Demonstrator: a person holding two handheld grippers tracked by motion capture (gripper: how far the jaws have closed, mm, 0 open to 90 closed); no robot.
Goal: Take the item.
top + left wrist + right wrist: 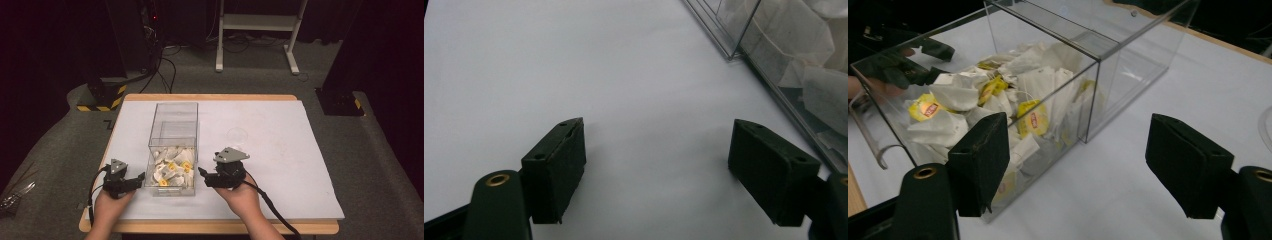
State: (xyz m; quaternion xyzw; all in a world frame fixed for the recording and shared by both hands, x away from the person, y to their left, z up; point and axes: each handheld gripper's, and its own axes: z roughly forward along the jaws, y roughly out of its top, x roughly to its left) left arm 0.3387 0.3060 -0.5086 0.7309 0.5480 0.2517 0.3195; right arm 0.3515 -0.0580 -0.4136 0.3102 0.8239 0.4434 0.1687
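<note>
Clear plastic box (172,150) of tea bags (172,170) sits near the desk's (280,150) front edge, flanked by both tools.

Left hand-held gripper (131,181) rests beside the box, jaws spread, empty. Right hand-held gripper (205,177) hovers at the other wall, jaws also apart and empty. Likely step: approach. Next move calls for clearing the box's rim before reaching in. Open desk lies to the right; box walls hem the bags.

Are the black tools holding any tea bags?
No. Left tool and right tool are open and empty beside the clear plastic box of tea bags.
</note>
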